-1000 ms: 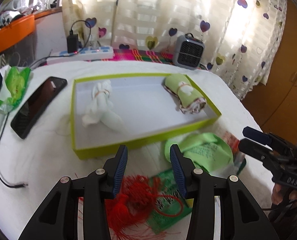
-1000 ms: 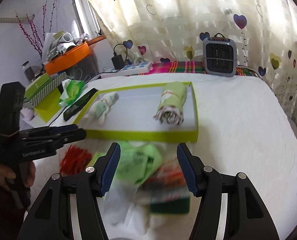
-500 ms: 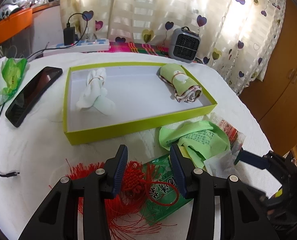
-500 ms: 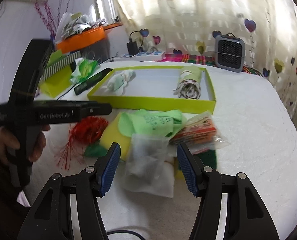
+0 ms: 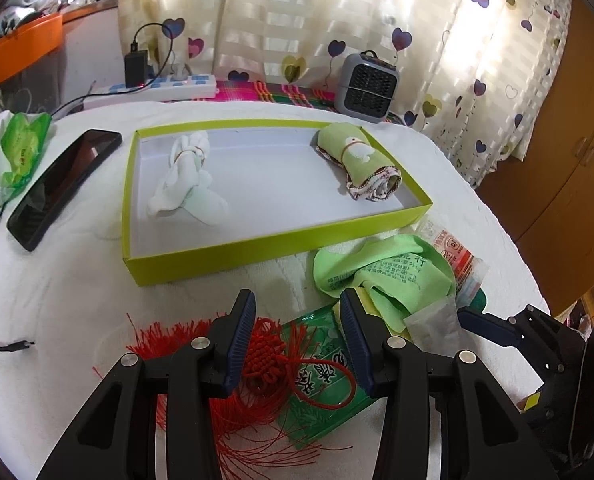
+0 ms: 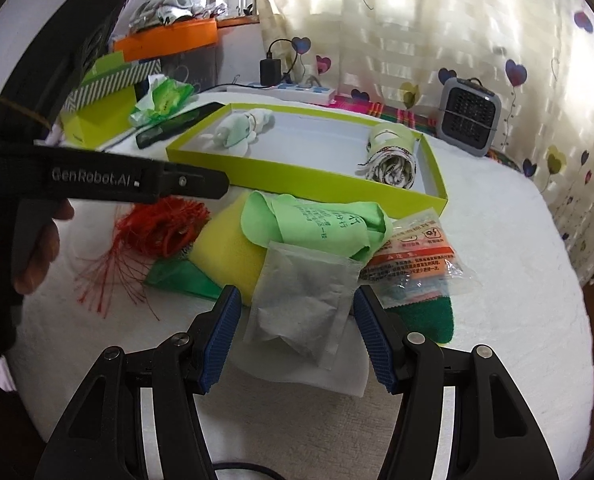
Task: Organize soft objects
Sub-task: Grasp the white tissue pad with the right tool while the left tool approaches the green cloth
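Grey sachet [image 6: 303, 312] between parted right jaws, untouched, red tassel knot [image 5: 265, 360] between parted left jaws

The desk [image 5: 57, 300] wore a white, nubby terry cloth. The lime tray [image 5: 225, 258] looked like matt cardboard with a smooth white inside. The rolled towel [image 5: 357, 160] and the green cloth [image 6: 317, 220] were soft fabric. The sachet [image 6: 305, 300] was fibrous, papery and dull; the red-printed packet [image 6: 417, 256] was glossy clear plastic. The phone [image 5: 61, 184] shone like glass. The tassel knot [image 5: 265, 356] was silky red cord.
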